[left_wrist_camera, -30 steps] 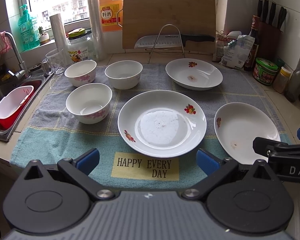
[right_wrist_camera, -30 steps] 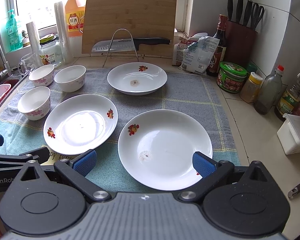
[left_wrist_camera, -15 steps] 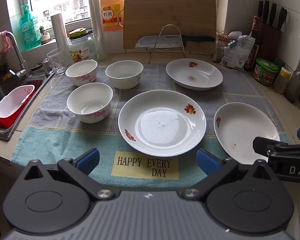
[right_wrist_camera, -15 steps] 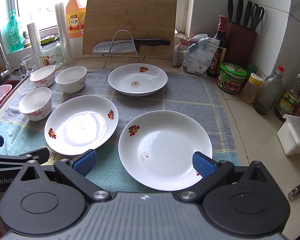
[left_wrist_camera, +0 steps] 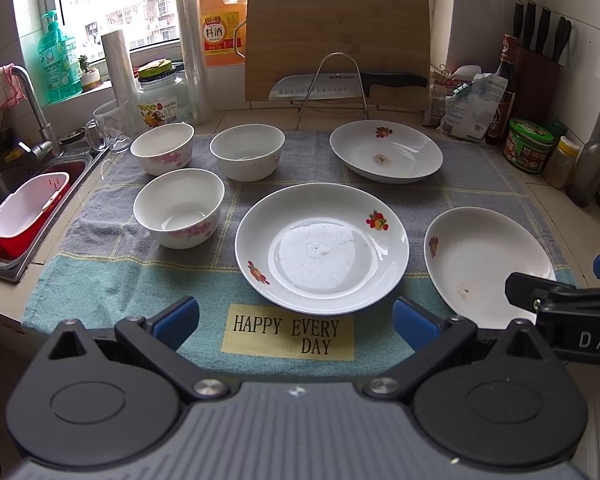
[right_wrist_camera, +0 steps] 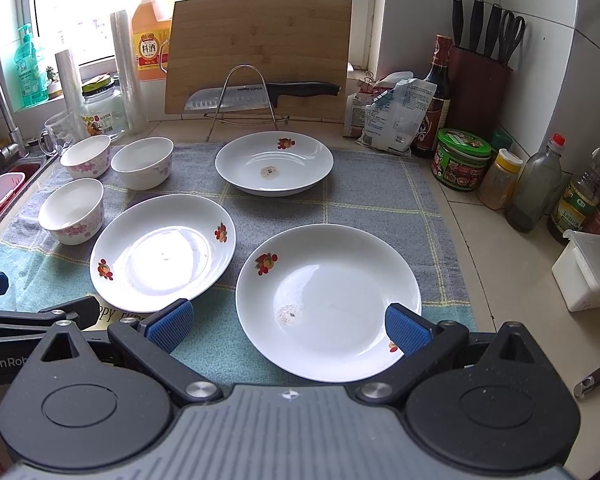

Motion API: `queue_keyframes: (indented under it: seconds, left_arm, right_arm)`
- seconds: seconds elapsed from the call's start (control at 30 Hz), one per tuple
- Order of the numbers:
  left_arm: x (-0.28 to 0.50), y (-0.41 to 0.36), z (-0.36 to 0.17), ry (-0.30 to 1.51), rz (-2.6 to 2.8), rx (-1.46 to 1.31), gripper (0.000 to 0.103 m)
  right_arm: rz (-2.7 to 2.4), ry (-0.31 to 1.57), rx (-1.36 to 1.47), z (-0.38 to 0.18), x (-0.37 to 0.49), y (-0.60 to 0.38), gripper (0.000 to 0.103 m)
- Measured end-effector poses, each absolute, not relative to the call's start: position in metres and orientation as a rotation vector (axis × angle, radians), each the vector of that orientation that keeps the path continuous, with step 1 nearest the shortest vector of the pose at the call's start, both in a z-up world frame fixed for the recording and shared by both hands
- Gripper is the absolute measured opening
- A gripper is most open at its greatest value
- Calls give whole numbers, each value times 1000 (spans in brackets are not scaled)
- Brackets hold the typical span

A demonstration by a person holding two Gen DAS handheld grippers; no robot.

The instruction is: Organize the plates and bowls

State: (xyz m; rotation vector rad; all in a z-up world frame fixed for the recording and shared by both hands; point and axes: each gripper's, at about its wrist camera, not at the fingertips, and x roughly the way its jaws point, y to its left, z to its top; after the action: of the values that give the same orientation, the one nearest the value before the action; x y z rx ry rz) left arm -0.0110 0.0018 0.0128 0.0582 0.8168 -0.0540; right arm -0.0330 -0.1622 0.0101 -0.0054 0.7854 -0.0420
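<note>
Three white plates with fruit prints lie apart on a towel: a middle plate, a far plate and a near right plate. Three white bowls stand at the left: a near bowl, a far left bowl and a far middle bowl. My left gripper is open, just short of the middle plate. Over the near edge of the right plate, my right gripper stands open and holds nothing.
The grey and teal towel covers the counter. A sink lies at the left. At the back stand a cutting board, a knife on a wire rack and an oil jug. Jars and bottles line the right side, with a white box.
Both grippers have drifted slightly, so the dishes sit a touch lower in each view. Nothing was picked up or moved.
</note>
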Motion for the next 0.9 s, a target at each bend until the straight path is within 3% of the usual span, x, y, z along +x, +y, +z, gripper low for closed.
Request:
queue_keyframes:
  seconds: [0.9]
  left_arm:
    - [-19, -6, 16, 788, -72, 75, 102]
  right_arm:
    - [-9, 744, 4, 13, -44, -168, 103]
